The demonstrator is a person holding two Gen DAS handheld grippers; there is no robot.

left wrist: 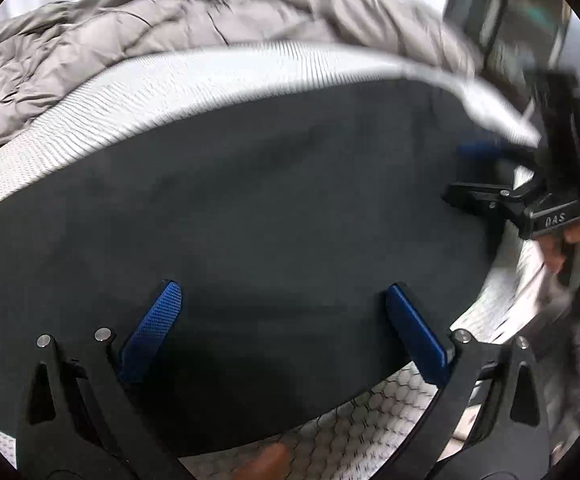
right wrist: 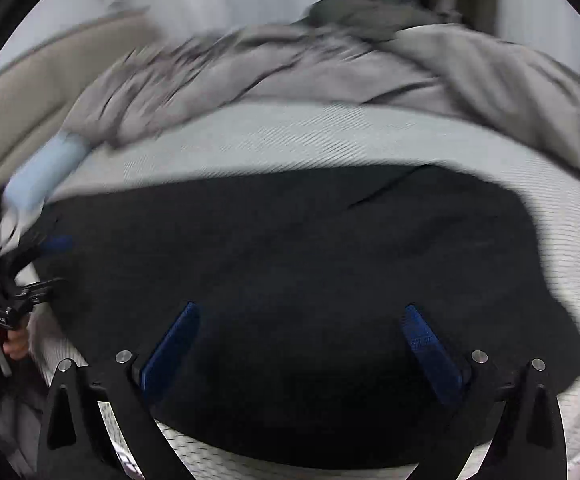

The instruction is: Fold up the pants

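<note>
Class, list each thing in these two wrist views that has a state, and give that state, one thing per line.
Pants: dark, spread flat on the mattress, not gripped.
Left gripper: open, fingers wide apart above the pants, empty.
Right gripper: open, fingers wide apart above the pants, empty.
Duvet: grey, crumpled in a heap behind the pants.
Mattress: white, uncovered.
</note>
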